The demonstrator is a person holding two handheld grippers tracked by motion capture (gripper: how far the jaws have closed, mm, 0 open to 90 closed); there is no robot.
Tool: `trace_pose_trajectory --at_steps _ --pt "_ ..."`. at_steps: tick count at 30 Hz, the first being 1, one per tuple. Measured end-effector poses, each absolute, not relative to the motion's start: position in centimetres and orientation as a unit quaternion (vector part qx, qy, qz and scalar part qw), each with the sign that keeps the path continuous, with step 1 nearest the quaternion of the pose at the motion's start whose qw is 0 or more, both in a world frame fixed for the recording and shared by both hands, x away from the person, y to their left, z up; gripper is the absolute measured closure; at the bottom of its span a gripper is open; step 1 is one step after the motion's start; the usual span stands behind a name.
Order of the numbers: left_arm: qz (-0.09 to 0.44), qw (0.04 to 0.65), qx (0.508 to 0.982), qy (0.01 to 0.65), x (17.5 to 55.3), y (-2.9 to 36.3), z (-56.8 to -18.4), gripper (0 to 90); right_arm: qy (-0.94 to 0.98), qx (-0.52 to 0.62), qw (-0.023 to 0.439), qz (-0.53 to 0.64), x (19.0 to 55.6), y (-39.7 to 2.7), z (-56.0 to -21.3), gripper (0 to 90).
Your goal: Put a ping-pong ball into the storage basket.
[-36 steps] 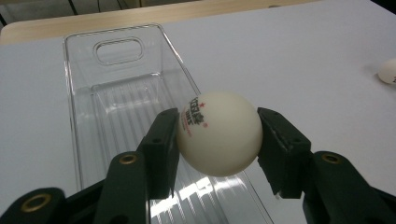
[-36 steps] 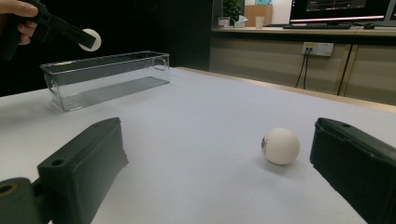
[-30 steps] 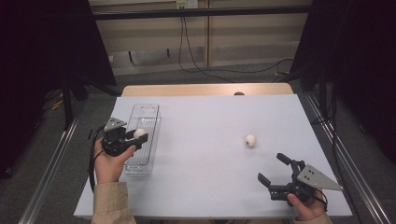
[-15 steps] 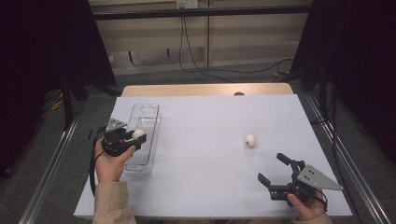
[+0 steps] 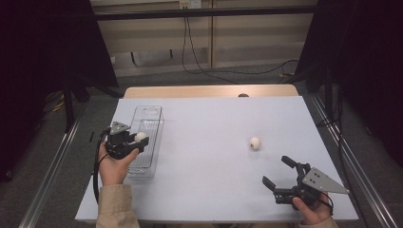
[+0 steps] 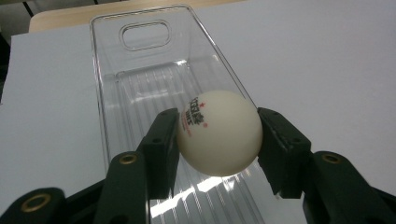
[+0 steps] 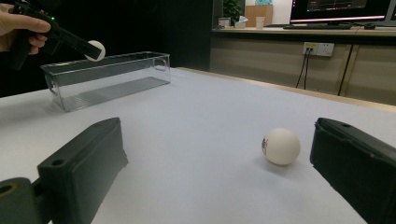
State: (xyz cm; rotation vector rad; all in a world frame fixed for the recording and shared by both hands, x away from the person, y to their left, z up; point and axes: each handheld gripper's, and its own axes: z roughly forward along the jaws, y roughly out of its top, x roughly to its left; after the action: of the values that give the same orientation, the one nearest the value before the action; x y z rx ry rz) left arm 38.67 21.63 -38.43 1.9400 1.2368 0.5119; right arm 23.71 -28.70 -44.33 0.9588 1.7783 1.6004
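A white ping-pong ball (image 6: 218,133) with red print is held in my left gripper (image 5: 133,140), which is shut on it just above the clear plastic tray (image 5: 153,114) at the table's left. In the left gripper view the tray (image 6: 140,79) lies empty under the ball. The same held ball (image 7: 96,50) hangs over the tray (image 7: 107,77) in the right gripper view. A second white ball (image 5: 255,142) rests on the white table, right of centre. My right gripper (image 5: 280,172) stands open near the front right edge, its jaws pointing at that ball (image 7: 280,146) a short way ahead.
The white table sheet (image 5: 214,123) has a wooden strip (image 5: 209,90) along its far edge. Metal rails run along both sides of the table. Dark curtains and cables lie beyond it.
The right gripper has shifted slightly back and left along the front edge. The left gripper holds its ball in the same place over the tray.
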Motion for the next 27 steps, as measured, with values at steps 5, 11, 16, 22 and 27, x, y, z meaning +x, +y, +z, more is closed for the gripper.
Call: trace_pose_trajectory --at_steps 5,11,16,22,27 --pt "0.201 0.379 0.761 0.487 38.8 21.6 -38.6 51.1 0.662 0.358 0.278 0.597 23.7 -28.7 -44.3 2.3" --pt "0.202 0.376 0.761 0.489 38.9 21.5 -38.8 51.1 0.663 0.356 0.279 0.596 23.7 -28.7 -44.3 2.3" --pt "0.205 0.370 0.763 0.489 39.0 21.4 -39.1 51.1 0.662 0.357 0.279 0.597 23.7 -28.7 -44.3 2.3" --pt "0.206 0.366 0.762 0.493 39.1 21.3 -39.3 51.1 0.662 0.357 0.279 0.598 23.7 -28.7 -44.3 2.3" --pt "0.209 0.363 0.762 0.493 39.1 21.3 -39.5 51.1 0.661 0.357 0.280 0.598 23.7 -28.7 -44.3 2.4"
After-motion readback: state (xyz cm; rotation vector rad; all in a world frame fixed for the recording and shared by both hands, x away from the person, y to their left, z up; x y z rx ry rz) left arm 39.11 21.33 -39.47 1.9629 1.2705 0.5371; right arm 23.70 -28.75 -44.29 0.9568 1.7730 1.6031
